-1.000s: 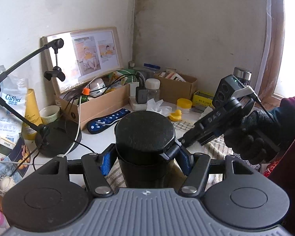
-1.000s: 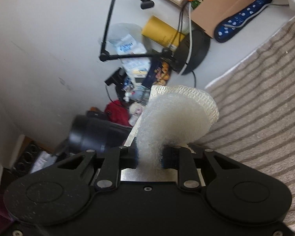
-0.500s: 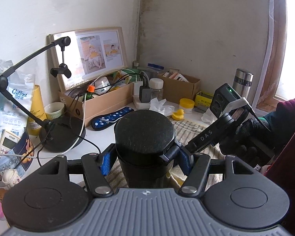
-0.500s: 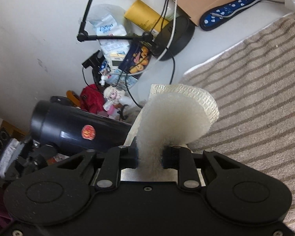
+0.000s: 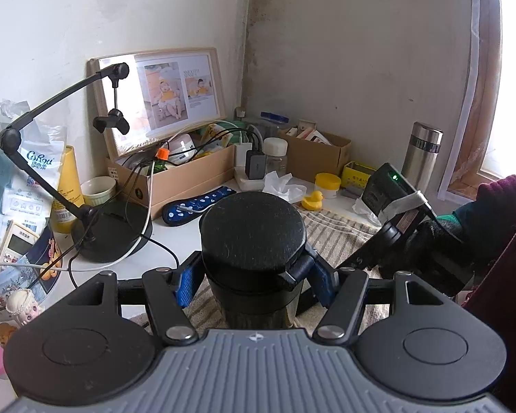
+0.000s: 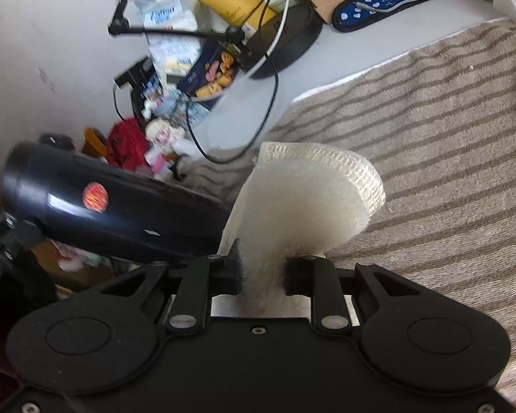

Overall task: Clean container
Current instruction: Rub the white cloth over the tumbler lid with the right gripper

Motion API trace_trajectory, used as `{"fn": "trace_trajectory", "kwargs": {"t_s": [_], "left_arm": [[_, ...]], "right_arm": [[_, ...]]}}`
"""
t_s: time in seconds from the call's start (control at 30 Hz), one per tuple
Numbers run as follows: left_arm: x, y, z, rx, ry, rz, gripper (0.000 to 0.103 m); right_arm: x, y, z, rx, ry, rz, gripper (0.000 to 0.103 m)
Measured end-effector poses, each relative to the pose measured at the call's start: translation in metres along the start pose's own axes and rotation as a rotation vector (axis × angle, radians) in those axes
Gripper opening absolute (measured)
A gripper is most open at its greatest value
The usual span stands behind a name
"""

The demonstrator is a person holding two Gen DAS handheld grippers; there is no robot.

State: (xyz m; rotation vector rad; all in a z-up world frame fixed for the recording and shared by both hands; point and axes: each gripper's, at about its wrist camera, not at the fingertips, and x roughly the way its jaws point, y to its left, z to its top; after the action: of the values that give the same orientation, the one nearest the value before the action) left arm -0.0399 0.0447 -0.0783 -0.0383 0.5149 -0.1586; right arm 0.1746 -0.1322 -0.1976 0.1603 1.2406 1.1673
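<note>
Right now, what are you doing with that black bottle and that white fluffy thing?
A person is cleaning a container with a handheld gripper in each hand. The left gripper has its jaws clamped on a black bottle, held above a striped towel on the cluttered table. The right gripper pinches a folded white sponge cloth that sits right beside the bottle's side. Whether the two touch is hard to tell. The wiping seems about to begin.
</note>
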Motion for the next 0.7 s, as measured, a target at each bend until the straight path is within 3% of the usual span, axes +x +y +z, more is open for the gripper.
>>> {"fn": "trace_trajectory", "kwargs": {"t_s": [0.33, 0.53, 0.6, 0.7], "left_arm": [[0.0, -0.011, -0.005, 0.018, -0.003, 0.0, 0.063], [0.01, -0.021, 0.004, 0.187, 0.027, -0.081, 0.063], [0.012, -0.025, 0.007, 0.256, 0.04, -0.122, 0.063], [0.017, -0.028, 0.011, 0.306, 0.054, -0.16, 0.063]], "right_arm": [[0.014, 0.035, 0.001, -0.309, 0.093, -0.179, 0.02], [0.021, 0.059, -0.003, -0.538, 0.167, -0.28, 0.021], [0.013, 0.058, 0.001, -0.509, 0.158, -0.261, 0.021], [-0.014, 0.036, 0.012, -0.263, 0.021, -0.156, 0.021]]}}
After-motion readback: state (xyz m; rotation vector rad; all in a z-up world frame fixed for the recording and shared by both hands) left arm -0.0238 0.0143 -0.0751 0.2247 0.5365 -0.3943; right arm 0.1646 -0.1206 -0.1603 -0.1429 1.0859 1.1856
